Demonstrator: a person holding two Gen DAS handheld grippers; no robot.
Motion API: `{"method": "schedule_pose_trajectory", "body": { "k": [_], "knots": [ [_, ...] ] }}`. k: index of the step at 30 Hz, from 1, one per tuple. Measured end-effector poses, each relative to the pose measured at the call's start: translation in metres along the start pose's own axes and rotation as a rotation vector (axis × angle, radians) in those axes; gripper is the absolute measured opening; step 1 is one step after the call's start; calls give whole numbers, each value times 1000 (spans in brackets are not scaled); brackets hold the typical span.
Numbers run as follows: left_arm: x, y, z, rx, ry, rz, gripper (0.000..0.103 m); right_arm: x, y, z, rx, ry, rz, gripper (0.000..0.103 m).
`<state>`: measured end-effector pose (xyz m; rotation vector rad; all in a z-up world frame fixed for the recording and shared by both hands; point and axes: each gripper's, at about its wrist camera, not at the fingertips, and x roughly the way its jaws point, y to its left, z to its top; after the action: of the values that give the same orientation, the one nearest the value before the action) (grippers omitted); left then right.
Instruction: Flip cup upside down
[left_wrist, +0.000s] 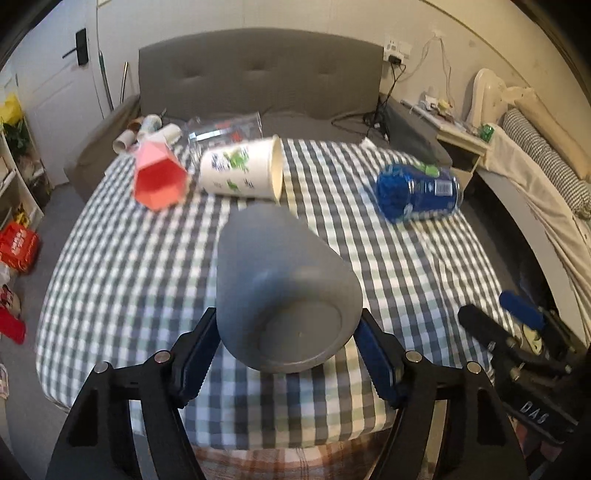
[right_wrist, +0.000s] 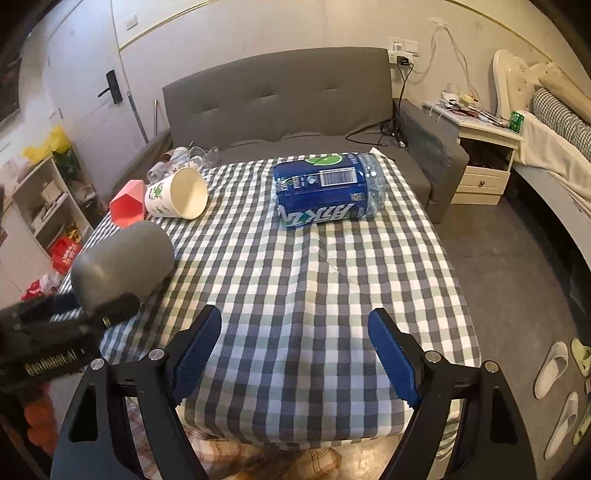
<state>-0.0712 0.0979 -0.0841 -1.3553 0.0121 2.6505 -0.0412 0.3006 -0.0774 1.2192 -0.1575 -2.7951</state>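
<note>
The grey cup (left_wrist: 284, 295) is in my left gripper (left_wrist: 286, 354), pinched between the blue pads near its base, tilted with the base toward me and the mouth pointing away and down over the checked cloth (left_wrist: 147, 266). I judge I am mid-flip: next I need to rotate the wrist further until the rim faces straight down, then lower it onto bare cloth and let go. My right gripper (right_wrist: 295, 343) hovers spread and empty. Beyond lie a paper cup (left_wrist: 243, 170), a red cup (left_wrist: 159, 177) and a blue bottle (left_wrist: 417, 192), all on their sides.

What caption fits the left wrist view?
Left tongs grip the grey cup tilted, base toward camera, above the checked cloth.
</note>
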Motion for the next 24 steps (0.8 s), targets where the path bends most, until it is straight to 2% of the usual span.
{"method": "schedule_pose_trajectory", "body": {
  "k": [10,24],
  "knots": [
    [1,14,21,-11,-9,16,74,5,4,-2,-8,20,14,82],
    [12,41,47,-64,4,1,73,16,10,-2,-28,49,14,82]
  ]
}}
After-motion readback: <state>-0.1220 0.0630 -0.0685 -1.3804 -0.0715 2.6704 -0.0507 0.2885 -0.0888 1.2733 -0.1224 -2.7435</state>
